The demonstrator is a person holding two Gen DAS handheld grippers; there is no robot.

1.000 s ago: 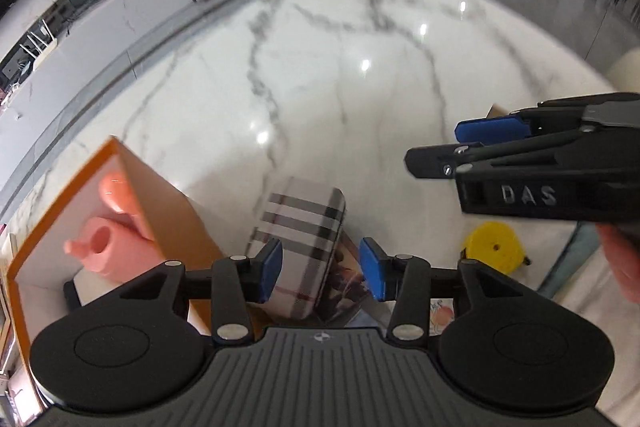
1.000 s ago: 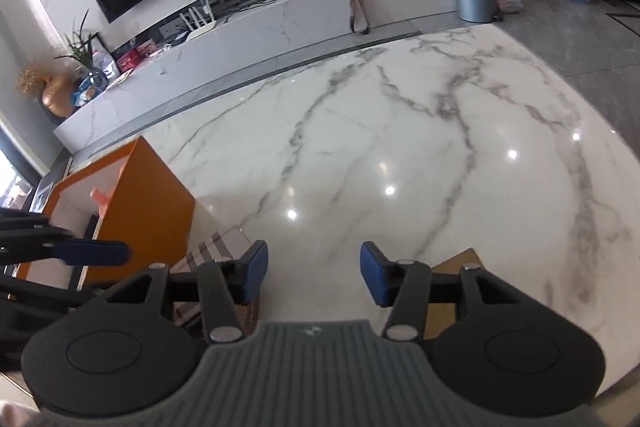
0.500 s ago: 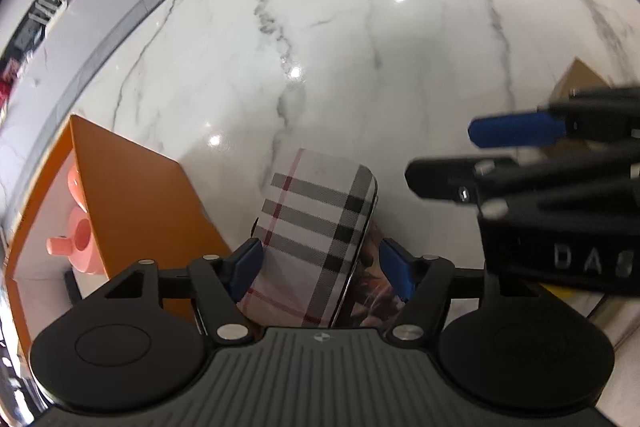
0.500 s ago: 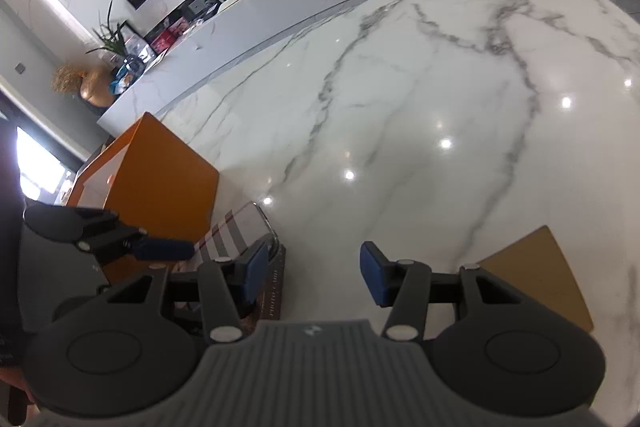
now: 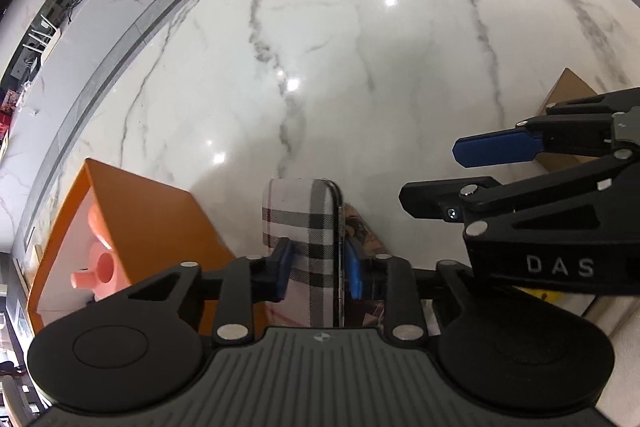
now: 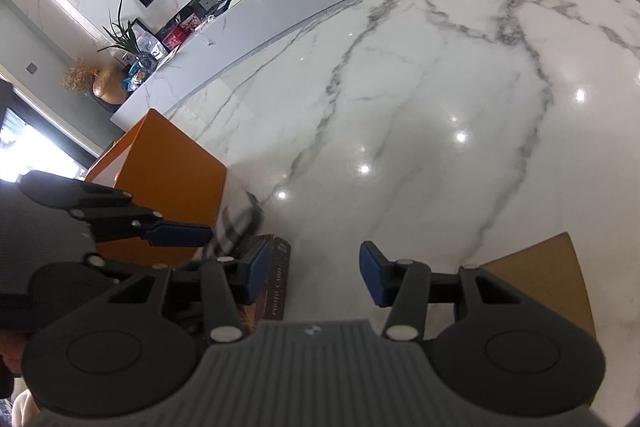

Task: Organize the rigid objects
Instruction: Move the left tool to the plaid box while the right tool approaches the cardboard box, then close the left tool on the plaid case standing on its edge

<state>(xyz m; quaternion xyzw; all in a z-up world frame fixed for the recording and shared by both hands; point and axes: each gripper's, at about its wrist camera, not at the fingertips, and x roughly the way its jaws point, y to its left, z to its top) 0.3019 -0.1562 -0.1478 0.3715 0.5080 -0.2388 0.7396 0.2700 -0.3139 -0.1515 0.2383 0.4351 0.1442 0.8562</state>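
Note:
My left gripper (image 5: 318, 269) is shut on a plaid hard case (image 5: 300, 215), gripping it across its width; the case now stands on its edge next to a dark photo-card box (image 5: 362, 227). The case also shows in the right wrist view (image 6: 236, 223), with the photo-card box (image 6: 276, 283) in front of it. An open orange box (image 5: 132, 211) stands to the left and holds a pink plastic item (image 5: 98, 263). My right gripper (image 6: 310, 277) is open and empty, hovering to the right of the case; it shows in the left wrist view (image 5: 476, 167).
The objects stand on a white marble table (image 5: 360, 67). A brown cardboard piece (image 6: 548, 275) lies at the right. A yellow tape measure (image 5: 540, 293) is partly hidden under the right gripper. A long counter with a TV lies beyond the table.
My left gripper moved onto the plaid case and closed on it; the case turned from lying flat to standing on its edge. My right gripper shifted slightly and stayed open.

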